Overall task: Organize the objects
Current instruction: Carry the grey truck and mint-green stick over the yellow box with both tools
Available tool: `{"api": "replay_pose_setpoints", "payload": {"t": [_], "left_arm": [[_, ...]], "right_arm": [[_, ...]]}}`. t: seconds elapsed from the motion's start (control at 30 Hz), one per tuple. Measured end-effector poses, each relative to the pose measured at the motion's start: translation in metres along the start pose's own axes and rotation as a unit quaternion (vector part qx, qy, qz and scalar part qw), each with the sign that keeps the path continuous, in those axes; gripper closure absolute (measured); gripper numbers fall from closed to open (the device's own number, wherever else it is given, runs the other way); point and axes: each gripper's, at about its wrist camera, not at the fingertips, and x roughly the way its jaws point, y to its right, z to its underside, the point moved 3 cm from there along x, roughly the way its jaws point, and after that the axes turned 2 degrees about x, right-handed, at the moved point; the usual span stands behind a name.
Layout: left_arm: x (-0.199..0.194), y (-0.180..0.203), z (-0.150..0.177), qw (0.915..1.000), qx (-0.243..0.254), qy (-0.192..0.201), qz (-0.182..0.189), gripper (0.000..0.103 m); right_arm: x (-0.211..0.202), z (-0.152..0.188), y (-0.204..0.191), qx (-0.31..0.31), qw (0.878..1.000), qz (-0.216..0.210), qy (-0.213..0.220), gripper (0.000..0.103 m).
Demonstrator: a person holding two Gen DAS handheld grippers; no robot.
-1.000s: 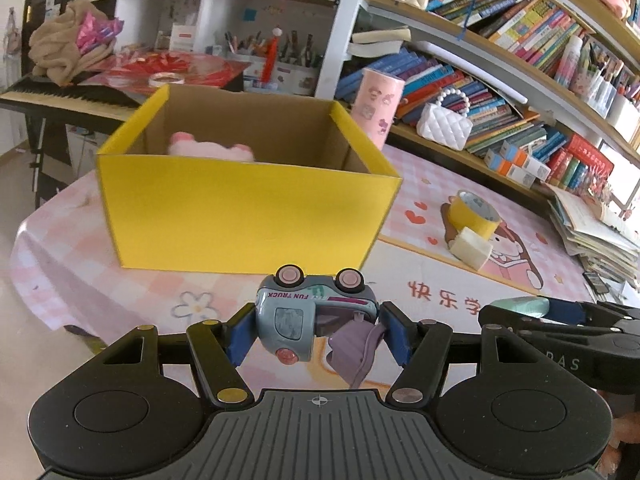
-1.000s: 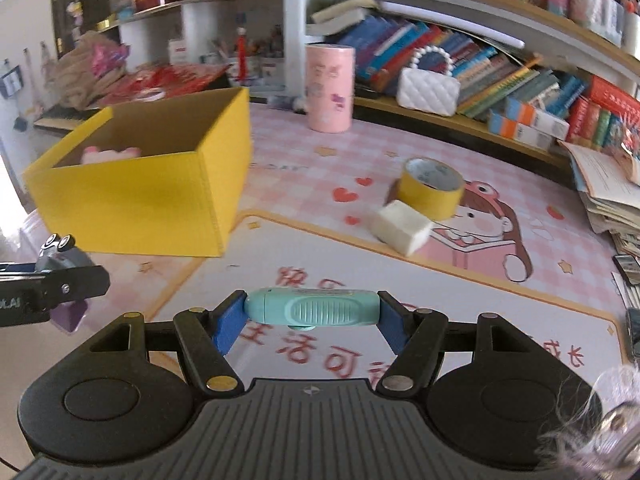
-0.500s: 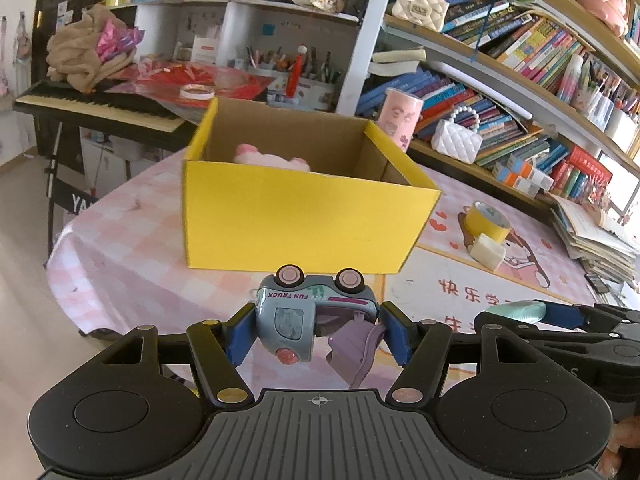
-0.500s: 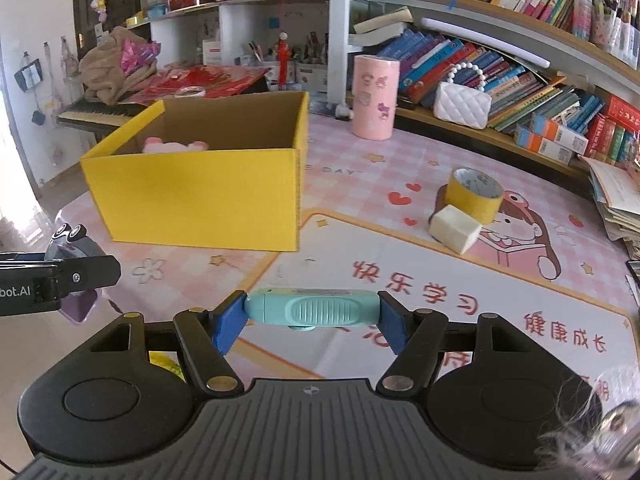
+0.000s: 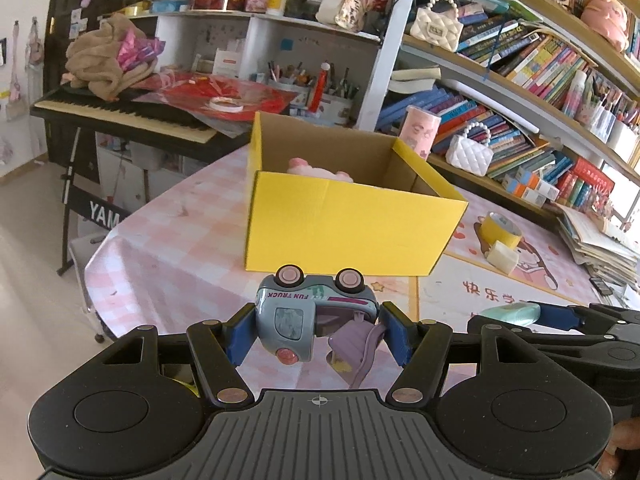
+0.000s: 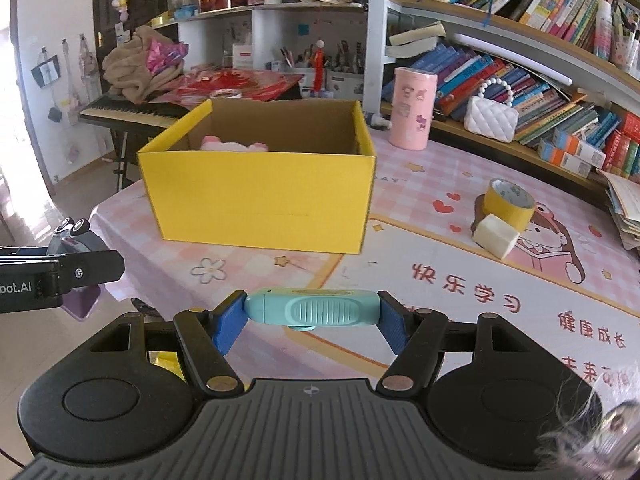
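Side by side above the near edge of a pink checked tabletop (image 6: 420, 184), two hand-held grippers each carry a small object. At left, the left hand-held gripper (image 5: 316, 332) clamps a grey-blue toy truck (image 5: 304, 316) lettered "FUN TRUCK", tipped on its side with its wheels pointing upward and a lilac flap hanging beneath. At right, the right hand-held gripper (image 6: 312, 316) squeezes a mint-green ribbed device (image 6: 312, 308) held crosswise between its blue pads. Beyond both stands an open yellow cardboard box (image 6: 260, 196) on the tabletop, a pink plush toy (image 6: 232, 145) lying inside. To the box's right sit a roll of yellow tape (image 6: 508, 202) with a cream block (image 6: 494, 236) just beside it, and a pink canister (image 6: 412, 114) stands farther back, before crowded bookshelves (image 6: 520, 60).
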Motion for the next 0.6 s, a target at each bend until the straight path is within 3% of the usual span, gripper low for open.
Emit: {"api": "replay_pose_setpoints", "payload": {"t": [0.33, 0.6], "left_arm": [[0.000, -0.010, -0.004, 0.9999, -0.012, -0.002, 0.002, 0.038], [0.014, -0.008, -0.029, 0.9997, -0.014, 0.022, 0.001, 0.038]], "right_arm": [[-0.001, -0.001, -0.016, -0.016, 1.000, -0.003, -0.006, 0.036], [0.010, -0.024, -0.004, -0.021, 1.000, 0.002, 0.014, 0.036]]}}
